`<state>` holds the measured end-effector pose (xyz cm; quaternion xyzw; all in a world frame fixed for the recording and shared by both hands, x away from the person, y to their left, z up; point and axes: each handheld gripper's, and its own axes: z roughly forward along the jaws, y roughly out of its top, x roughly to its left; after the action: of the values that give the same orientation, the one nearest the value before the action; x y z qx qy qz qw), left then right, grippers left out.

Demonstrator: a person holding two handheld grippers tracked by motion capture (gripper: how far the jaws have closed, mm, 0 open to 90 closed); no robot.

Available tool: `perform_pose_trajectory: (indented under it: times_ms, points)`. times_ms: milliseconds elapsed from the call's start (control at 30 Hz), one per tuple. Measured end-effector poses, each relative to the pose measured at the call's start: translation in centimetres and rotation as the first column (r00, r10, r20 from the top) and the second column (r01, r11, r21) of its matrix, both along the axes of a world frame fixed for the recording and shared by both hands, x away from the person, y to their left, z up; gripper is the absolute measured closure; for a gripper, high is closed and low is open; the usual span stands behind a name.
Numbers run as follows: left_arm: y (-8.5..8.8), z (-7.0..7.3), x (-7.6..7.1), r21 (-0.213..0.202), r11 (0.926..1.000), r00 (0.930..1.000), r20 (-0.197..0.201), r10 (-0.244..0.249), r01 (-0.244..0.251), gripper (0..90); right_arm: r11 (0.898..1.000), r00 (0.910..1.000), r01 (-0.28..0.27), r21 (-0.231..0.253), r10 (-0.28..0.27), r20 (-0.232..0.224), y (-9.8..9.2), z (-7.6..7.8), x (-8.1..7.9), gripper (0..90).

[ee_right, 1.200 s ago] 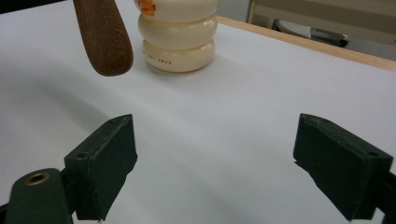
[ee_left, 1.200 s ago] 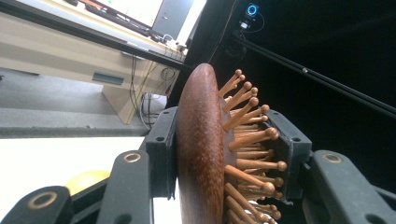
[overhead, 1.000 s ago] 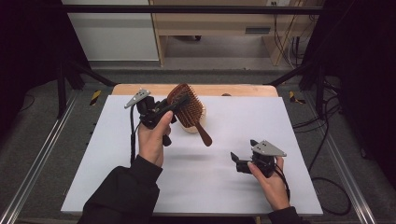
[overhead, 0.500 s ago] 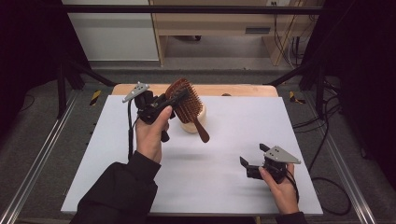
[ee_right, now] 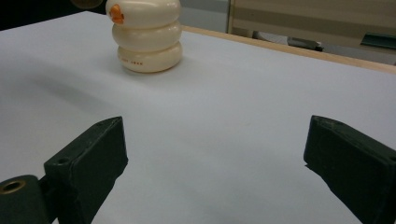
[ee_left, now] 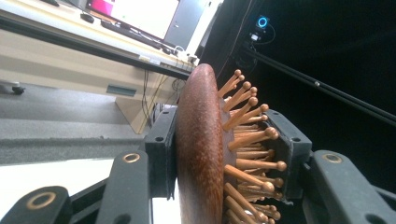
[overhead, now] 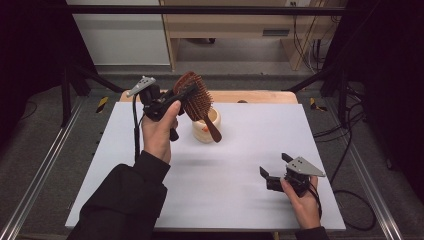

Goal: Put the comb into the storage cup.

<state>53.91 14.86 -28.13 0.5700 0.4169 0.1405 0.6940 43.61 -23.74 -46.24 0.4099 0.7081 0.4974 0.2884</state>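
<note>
Left claw [overhead: 172,100] pinches hairbrush [overhead: 192,95] head, handle slanting down over cream holder [overhead: 206,131] near counter's far edge; right claw [overhead: 272,172] spread.

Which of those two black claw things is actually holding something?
The left gripper: its jaws clamp the wooden hairbrush above the table. The right gripper hangs open, with nothing between its jaws.

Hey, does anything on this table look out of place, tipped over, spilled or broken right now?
Nothing stands out. The left gripper holds the wooden hairbrush above the upright cream holder; the right gripper rests open on the white table.
</note>
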Motion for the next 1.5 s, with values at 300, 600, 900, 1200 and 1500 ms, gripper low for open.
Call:
perform_pose_trajectory:
  times_ms: [300,600,900,1200,1500]
  points:
    - [0.0,0.8,1.1,-0.052,0.9987,0.9999,0.011,0.003,-0.002,51.4,1.000,1.0000,-0.002,0.014,0.002,-0.002,0.1,0.0,-0.1,5.4]
    - [0.0,2.3,2.0,-0.069,0.9973,0.9993,0.025,0.028,-0.026,51.3,1.000,1.0000,-0.002,0.024,0.002,-0.005,0.0,-0.1,-0.1,5.0]
    - [0.3,2.9,2.8,-0.074,0.9964,0.9983,0.037,0.045,-0.042,51.3,0.999,1.0000,0.001,0.039,-0.001,-0.003,-0.1,-0.2,-0.1,5.1]
    - [0.3,2.8,4.2,-0.088,0.9949,0.9975,0.045,0.054,-0.050,51.4,0.998,0.9999,0.003,0.055,-0.004,0.014,-0.3,0.1,-0.4,5.1]
    - [0.2,2.4,5.1,-0.099,0.9935,0.9974,0.039,0.061,-0.056,51.3,0.999,0.9999,-0.006,0.048,0.006,0.010,-0.2,-0.1,-0.4,5.2]
